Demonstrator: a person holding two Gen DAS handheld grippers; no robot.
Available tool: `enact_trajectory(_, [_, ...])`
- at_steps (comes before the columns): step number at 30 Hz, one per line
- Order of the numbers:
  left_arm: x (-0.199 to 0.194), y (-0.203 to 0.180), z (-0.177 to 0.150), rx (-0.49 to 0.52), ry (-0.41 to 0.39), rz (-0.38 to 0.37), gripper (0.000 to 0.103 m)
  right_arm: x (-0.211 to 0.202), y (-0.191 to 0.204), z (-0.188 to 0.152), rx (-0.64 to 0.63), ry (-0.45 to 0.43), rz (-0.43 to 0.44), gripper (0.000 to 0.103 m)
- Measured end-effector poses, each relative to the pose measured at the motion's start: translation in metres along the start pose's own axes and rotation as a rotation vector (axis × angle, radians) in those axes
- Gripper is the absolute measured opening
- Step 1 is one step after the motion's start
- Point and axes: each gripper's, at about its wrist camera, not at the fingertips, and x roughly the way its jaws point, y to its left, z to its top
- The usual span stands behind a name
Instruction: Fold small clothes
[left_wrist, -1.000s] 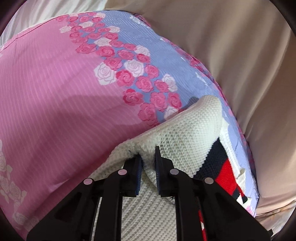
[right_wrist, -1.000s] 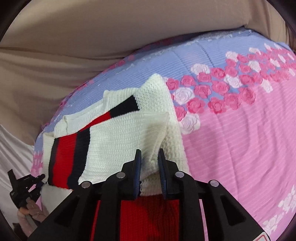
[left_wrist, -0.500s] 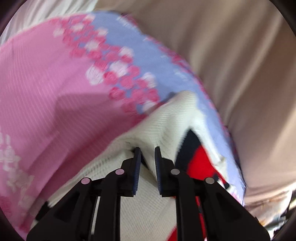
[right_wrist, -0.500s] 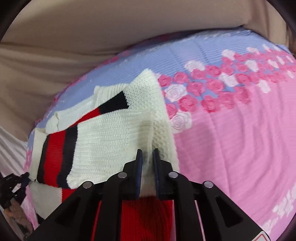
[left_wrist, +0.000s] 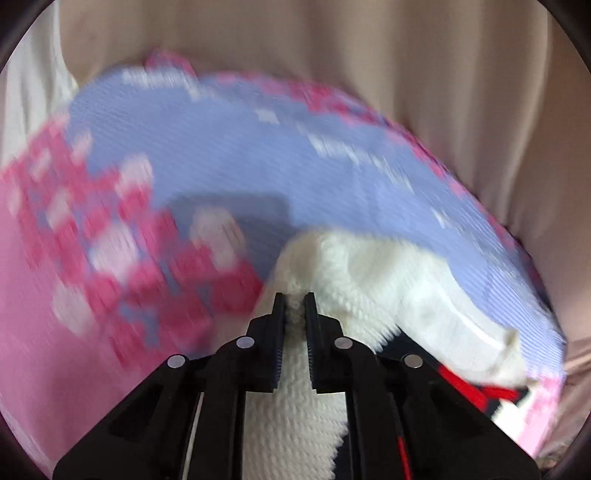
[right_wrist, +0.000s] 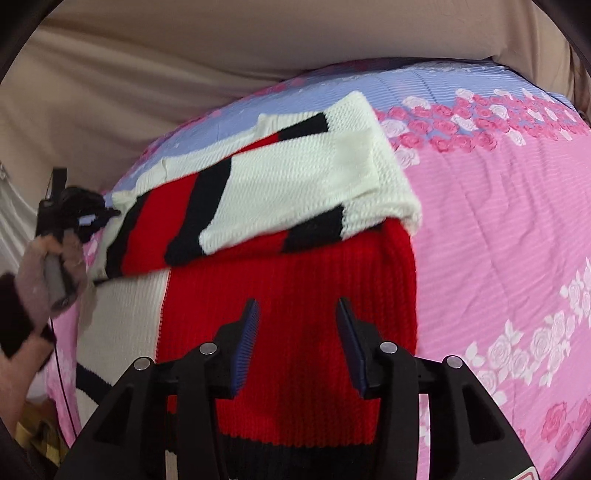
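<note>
Since a second ago the right gripper (right_wrist: 295, 332) has let go of the cream, red and black striped knitted sweater (right_wrist: 288, 192); its jaws are parting, nothing between them. That sweater lies folded on the pink and lilac rose-printed bedspread (right_wrist: 498, 229), upper part doubled over the red panel. At its left edge, the left gripper (left_wrist: 294, 308) pinches a cream fold, jaws nearly closed.

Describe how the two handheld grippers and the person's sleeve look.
Both the left gripper and the right gripper are matte black plastic linkages with round silver rivets; the jaws carry ribbed dark-blue pads. A thin red cable runs along the left one. The person's left hand emerges from a dark fuzzy sleeve cuff.
</note>
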Motion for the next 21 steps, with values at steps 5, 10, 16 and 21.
enact_trajectory(5, [0.003,0.036,0.022,-0.061,0.002,0.067,0.0,0.009,0.005,0.0,-0.009,0.01,-0.015,0.043])
enact_trajectory(10, [-0.061,0.042,-0.011,0.041,-0.086,-0.021,0.002,0.001,0.019,0.001,-0.037,-0.013,0.01,0.043])
enact_trajectory(16, [-0.115,0.064,-0.117,0.14,-0.012,-0.058,0.009,-0.025,-0.001,-0.052,-0.069,0.049,-0.035,0.044])
enact_trajectory(21, [-0.133,0.12,-0.213,0.066,0.126,-0.013,0.011,-0.057,-0.037,-0.113,-0.025,0.129,-0.1,0.047])
